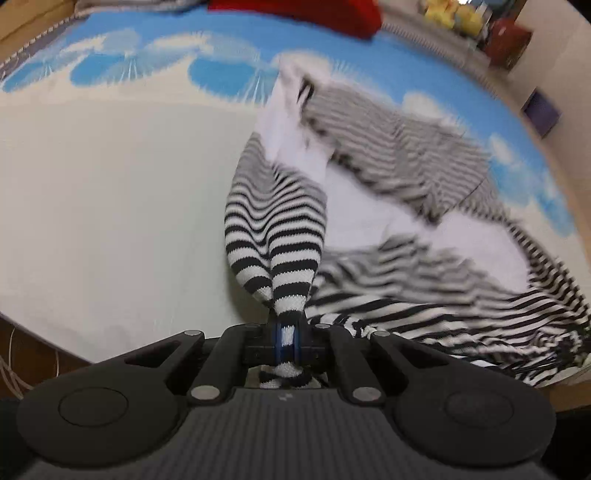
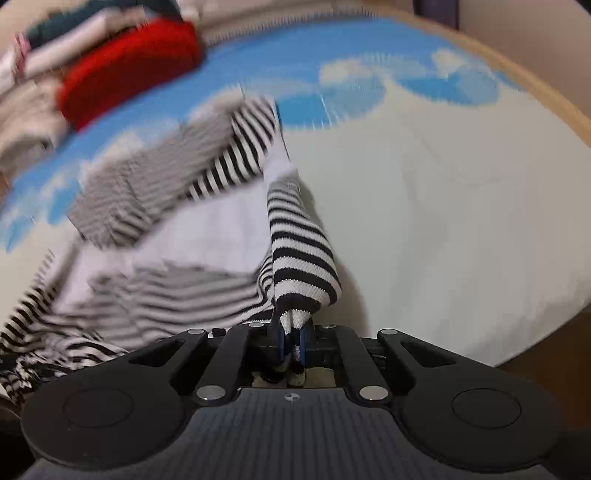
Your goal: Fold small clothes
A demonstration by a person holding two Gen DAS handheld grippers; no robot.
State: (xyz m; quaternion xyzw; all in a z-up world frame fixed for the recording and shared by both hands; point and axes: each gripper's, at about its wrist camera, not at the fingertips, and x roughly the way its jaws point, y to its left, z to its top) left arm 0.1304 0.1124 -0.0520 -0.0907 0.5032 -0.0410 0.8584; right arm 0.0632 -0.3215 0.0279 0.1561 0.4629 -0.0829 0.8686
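One blue cloud-print cloth (image 1: 110,177) w/ striped garment (image 1: 406,166) & red item (image 2: 125,66) on it

Most of the striped garment (image 1: 413,177) is smeared by motion blur. The red cloth (image 1: 317,14) at the bed's far edge is cut off, and the yellow items (image 1: 454,14) beyond it are too blurred to name.
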